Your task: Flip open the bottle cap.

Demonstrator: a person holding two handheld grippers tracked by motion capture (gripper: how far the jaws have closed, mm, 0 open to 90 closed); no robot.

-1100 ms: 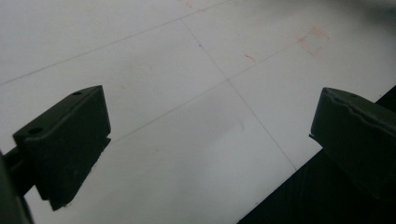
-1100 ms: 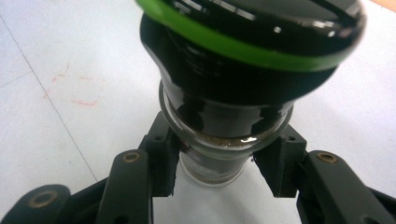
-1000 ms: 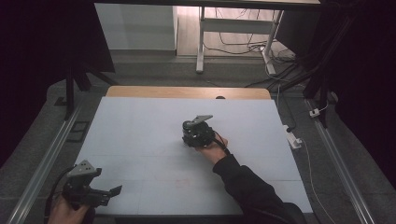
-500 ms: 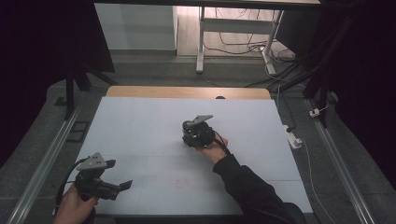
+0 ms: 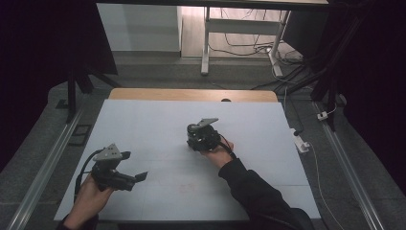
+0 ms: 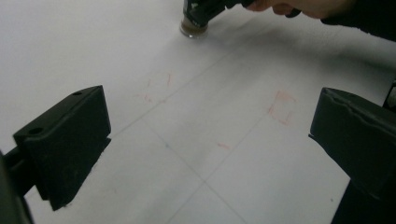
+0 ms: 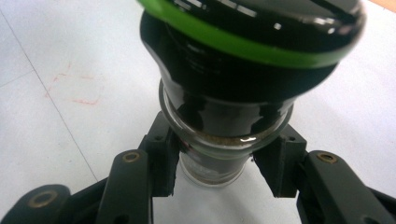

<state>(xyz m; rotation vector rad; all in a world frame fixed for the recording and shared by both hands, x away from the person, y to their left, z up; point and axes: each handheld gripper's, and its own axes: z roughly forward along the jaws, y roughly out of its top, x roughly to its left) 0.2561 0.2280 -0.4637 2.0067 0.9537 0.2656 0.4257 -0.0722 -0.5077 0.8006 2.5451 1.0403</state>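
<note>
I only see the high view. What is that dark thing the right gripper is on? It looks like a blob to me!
Observer: It is a glass jar with a black lid that has a green ring. The right gripper has its jaws closed on the jar, below the lid.
Operator: Is anything inside?
Observer: A thin tan, grainy line shows inside the glass; what it is I cannot tell.
Operator: And the left one?
Observer: The left gripper has its jaws wide apart over the white table, with faint red marks between them.
</note>
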